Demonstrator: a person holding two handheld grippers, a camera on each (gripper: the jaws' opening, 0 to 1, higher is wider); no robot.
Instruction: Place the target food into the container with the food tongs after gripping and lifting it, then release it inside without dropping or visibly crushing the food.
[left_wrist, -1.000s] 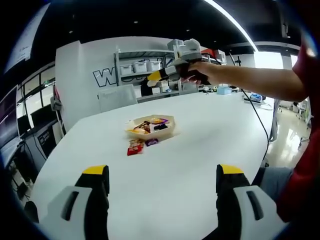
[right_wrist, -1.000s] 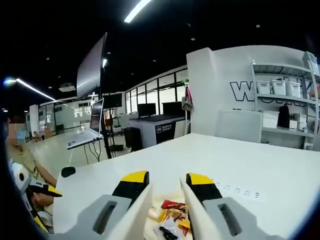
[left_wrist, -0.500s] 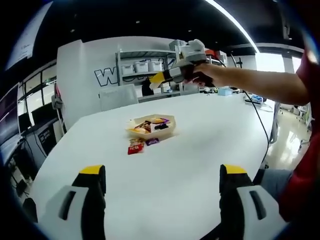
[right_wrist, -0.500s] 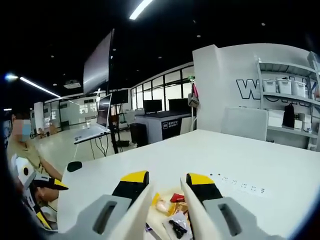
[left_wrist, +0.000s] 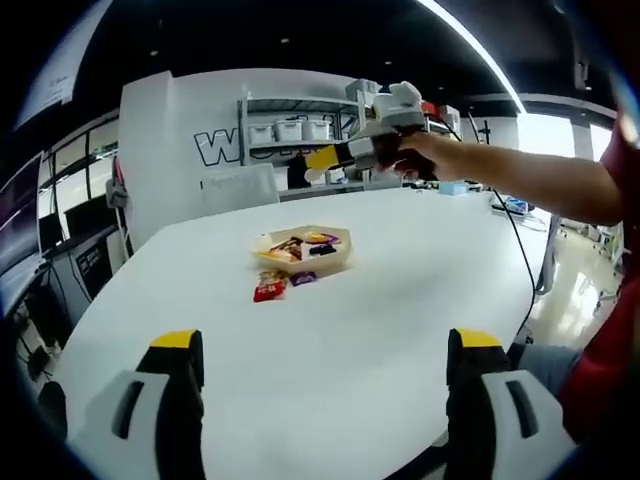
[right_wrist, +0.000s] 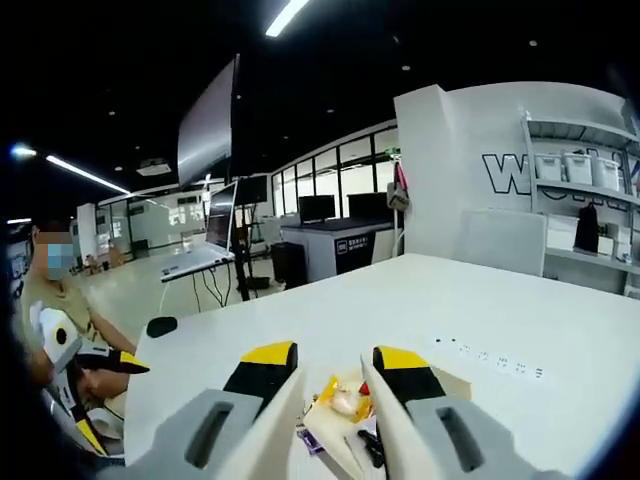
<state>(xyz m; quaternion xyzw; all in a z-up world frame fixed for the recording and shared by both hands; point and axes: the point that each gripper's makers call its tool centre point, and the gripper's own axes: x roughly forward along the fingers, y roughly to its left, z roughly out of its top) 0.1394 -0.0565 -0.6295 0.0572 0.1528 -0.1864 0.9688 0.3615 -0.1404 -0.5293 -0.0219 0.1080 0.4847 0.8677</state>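
A beige container (left_wrist: 301, 250) of wrapped snacks sits mid-table on the white table (left_wrist: 330, 330). A red packet (left_wrist: 270, 288) and a purple packet (left_wrist: 303, 279) lie on the table just in front of it. My left gripper (left_wrist: 326, 345) is low over the near table edge, jaws wide apart and empty. My right gripper (left_wrist: 318, 160), held by a person's hand, hovers above and beyond the container. In the right gripper view, my right gripper (right_wrist: 335, 358) has its jaws a narrow gap apart with nothing between them. Below it lie the container (right_wrist: 452, 382) and a yellow snack (right_wrist: 345, 401).
Shelves with white bins (left_wrist: 288, 131) and a grey chair (left_wrist: 238, 189) stand behind the table. A black cable (left_wrist: 520, 240) runs off the table's right side. A seated person (right_wrist: 55, 330) and a laptop on a stand (right_wrist: 195, 262) are beyond the table's far edge.
The right gripper has shifted slightly, and in its own view the container has come further up between the jaws. The left gripper's jaws sit a little wider and lower in view.
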